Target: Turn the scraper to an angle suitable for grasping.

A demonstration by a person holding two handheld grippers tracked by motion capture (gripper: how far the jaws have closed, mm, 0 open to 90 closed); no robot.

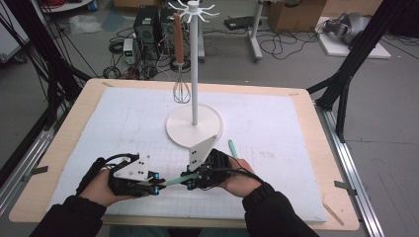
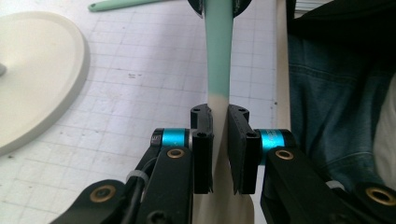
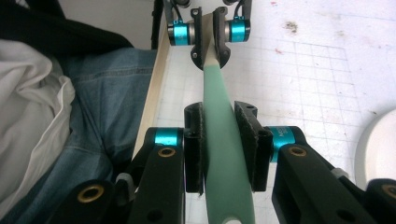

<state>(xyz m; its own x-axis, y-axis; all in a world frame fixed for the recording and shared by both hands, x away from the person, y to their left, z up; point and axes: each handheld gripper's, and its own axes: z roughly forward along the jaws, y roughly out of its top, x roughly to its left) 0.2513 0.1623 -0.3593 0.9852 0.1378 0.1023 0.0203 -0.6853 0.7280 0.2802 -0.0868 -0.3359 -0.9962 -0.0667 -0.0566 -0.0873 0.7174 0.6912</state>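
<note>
High view: my left gripper [image 1: 157,188] and right gripper [image 1: 189,178] each clamp one end of a mint-green, pale-handled spatula [image 1: 176,181] just above the tabletop [image 1: 64,133] near its front edge; open mat lies left, stand base [image 1: 193,129] beyond.

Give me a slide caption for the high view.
Two hand-held grippers, left and right, hold a green utensil between them before a white stand.

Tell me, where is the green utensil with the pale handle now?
In the high view the green utensil spans between the left tongs and right tongs, both shut on it, near the table's front edge, below the white stand base.
</note>
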